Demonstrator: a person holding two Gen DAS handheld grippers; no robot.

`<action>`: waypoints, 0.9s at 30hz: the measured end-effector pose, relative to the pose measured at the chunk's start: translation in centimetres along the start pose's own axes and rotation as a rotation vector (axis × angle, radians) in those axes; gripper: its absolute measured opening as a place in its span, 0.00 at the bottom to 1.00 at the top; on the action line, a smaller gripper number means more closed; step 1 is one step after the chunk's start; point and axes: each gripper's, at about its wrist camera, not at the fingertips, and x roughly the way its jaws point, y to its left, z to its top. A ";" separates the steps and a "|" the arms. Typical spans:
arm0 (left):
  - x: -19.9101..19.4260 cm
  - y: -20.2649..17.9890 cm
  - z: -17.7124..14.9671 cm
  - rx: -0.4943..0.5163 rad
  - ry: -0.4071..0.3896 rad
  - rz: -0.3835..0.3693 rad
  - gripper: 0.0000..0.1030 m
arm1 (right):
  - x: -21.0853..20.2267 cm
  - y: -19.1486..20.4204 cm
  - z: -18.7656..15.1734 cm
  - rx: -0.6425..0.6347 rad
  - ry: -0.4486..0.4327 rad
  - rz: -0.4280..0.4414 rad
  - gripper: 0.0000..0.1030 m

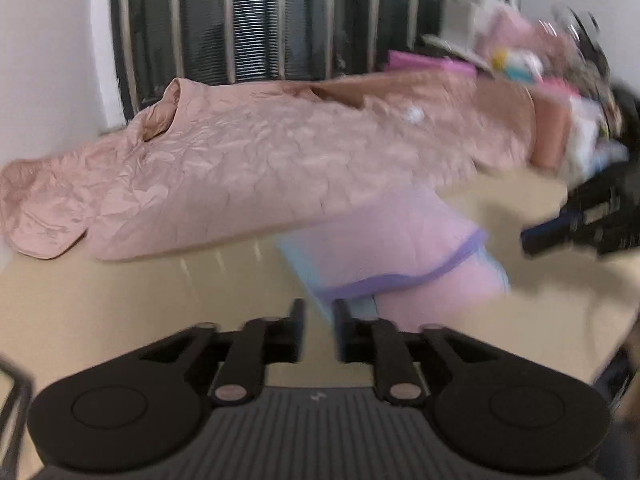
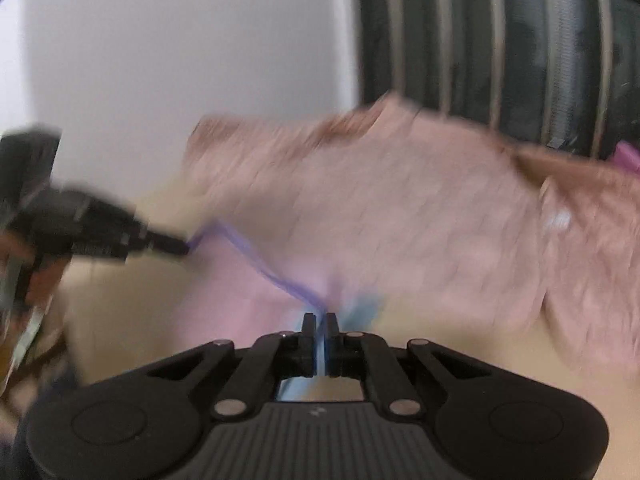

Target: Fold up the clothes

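Now the right hand-held gripper (image 2: 319,326) pinches the pink garment (image 1: 404,240) on the counter (image 1: 120,300) by its blue edge, while the left hand-held gripper (image 1: 319,312), narrowly open and empty, probably must take the purple hem next.

Background stuff first: the beige worktop (image 1: 120,300) takes up most of the lower half, smooth and a bit shiny, with a couple of pale light streaks on it. Behind it there's a dark window (image 1: 248,32) with pale vertical bars and what looks like slatted blinds behind them; the same bars show at the upper right in the right wrist view. A plain white wall (image 1: 52,40) sits left of the window. Far right on the worktop is a messy heap of clutter (image 1: 532,56), pink and white bits with something yellow in it, but it's too blurred to say what any of it actually is.
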 end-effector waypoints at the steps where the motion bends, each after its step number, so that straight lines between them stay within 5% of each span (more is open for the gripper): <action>1: -0.6 -0.4 -0.5 0.013 -0.001 0.002 0.25 | -0.4 0.9 -1.1 -0.017 0.039 0.012 0.08; 5: -1.5 1.0 1.7 -0.081 -0.076 -0.033 0.38 | -1.8 1.2 -0.6 0.033 -0.033 -0.017 0.29; 9: 1.8 0.7 4.1 -0.124 -0.083 -0.022 0.39 | 0.5 0.4 2.4 0.110 -0.124 -0.029 0.30; 14: 4.1 -1.7 2.8 -0.016 -0.019 -0.026 0.39 | 5.8 1.7 2.6 0.120 -0.043 -0.059 0.29; 18: 4.1 -2.0 0.7 0.057 0.027 0.045 0.39 | 5.9 4.1 0.0 0.075 -0.009 -0.041 0.29; 20: 3.3 -1.2 0.6 0.007 0.032 0.076 0.38 | 5.2 4.8 -0.7 0.075 -0.009 -0.021 0.29; 22: 1.8 -0.7 1.0 -0.060 -0.003 0.027 0.38 | 4.2 5.0 -0.6 0.071 -0.024 0.015 0.29; 25: 1.2 -1.3 1.7 -0.080 -0.028 -0.038 0.44 | 2.6 4.1 0.0 0.124 -0.097 -0.039 0.32; 27: 2.6 -1.8 1.6 -0.069 -0.024 0.052 0.48 | 2.8 2.5 0.2 0.204 -0.112 -0.125 0.42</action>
